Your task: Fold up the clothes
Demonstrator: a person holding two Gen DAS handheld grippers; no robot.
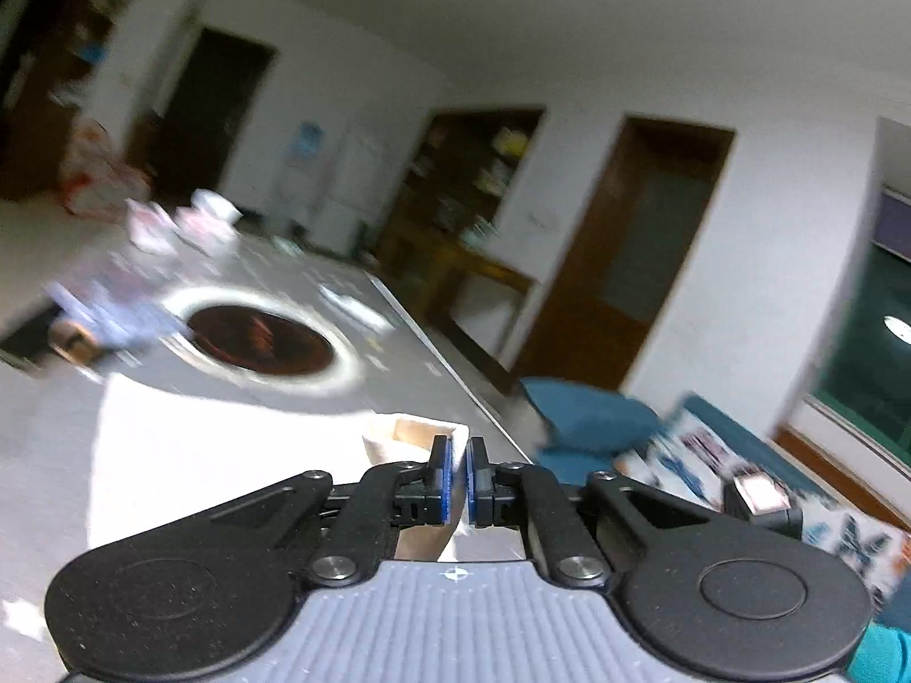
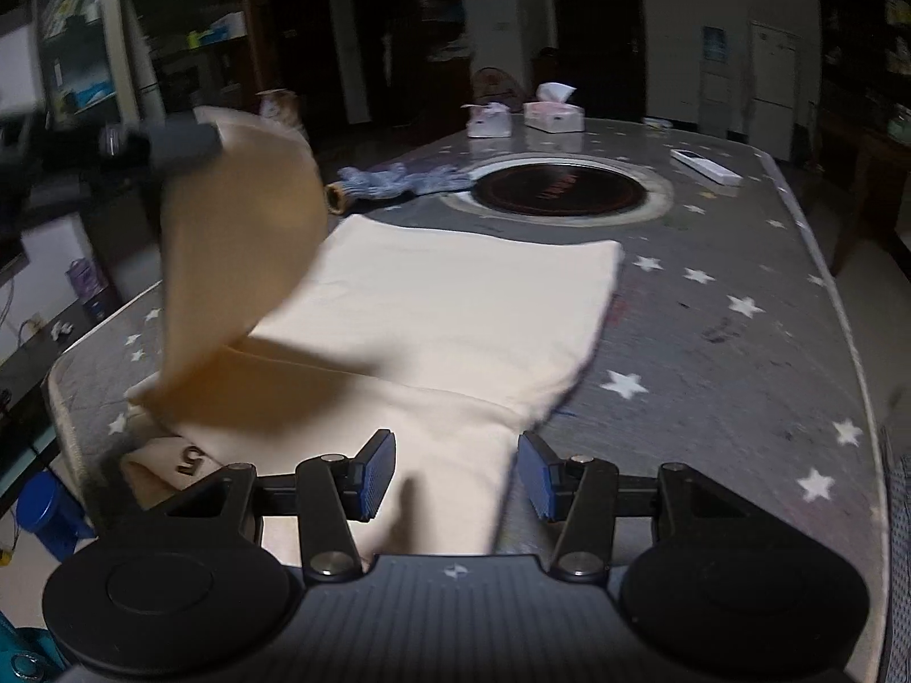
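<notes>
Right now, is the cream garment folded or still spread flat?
Mid-fold: the left gripper holds one flap of the cream garment lifted; the rest lies flat on the table.

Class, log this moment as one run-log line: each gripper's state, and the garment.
left gripper: shut on garment flap, lifted | right gripper: open, over hem | garment: cream, partly folded on table

Motion blur is smearing the far desk (image 1: 398,336) clutter in the left wrist view, the left gripper (image 2: 171,142) is showing only as a blurred grey block, and the cream garment's (image 2: 455,307) near hem is running under the right gripper (image 2: 455,475).
</notes>
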